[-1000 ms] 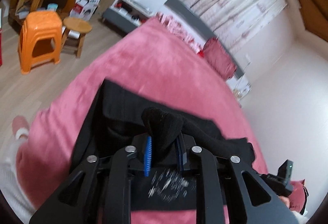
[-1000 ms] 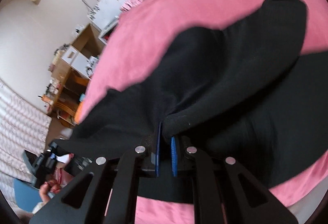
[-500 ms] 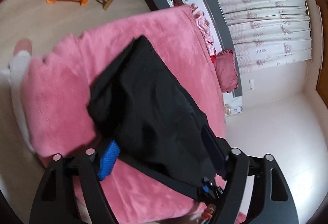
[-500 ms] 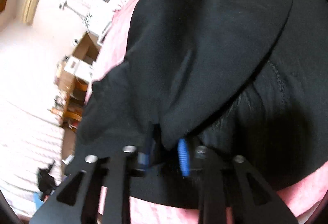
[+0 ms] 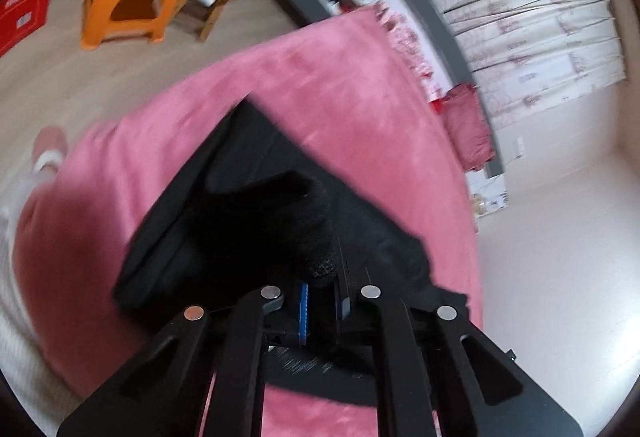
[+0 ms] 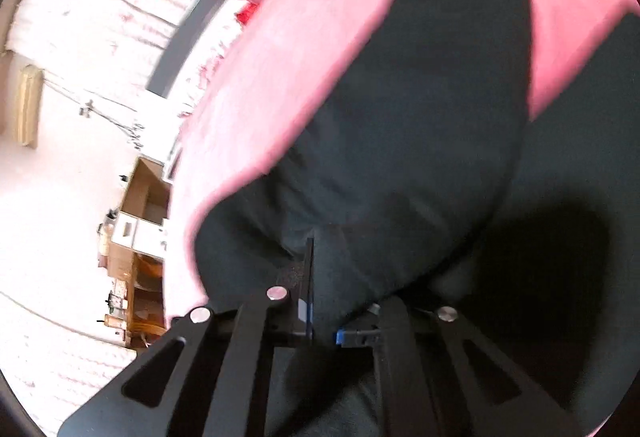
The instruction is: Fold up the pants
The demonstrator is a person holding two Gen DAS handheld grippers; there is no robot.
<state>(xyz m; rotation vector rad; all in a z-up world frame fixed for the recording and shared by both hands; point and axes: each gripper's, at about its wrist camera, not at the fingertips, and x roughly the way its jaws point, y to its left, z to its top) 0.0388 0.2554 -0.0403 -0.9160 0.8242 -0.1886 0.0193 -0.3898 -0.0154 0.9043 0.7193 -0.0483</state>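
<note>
Between the jaws of the left gripper (image 5: 322,301), which have just been closing, a bunched edge of the black pants (image 5: 256,221) is pinched. The right gripper (image 6: 322,321) has likewise just clamped onto a fold. From both grips the pants stretch away across the pink bed (image 5: 340,77), long axis running toward its far end.

Both wrist views close, angled down; share pants (image 5: 256,221), bed (image 5: 340,77).
</note>
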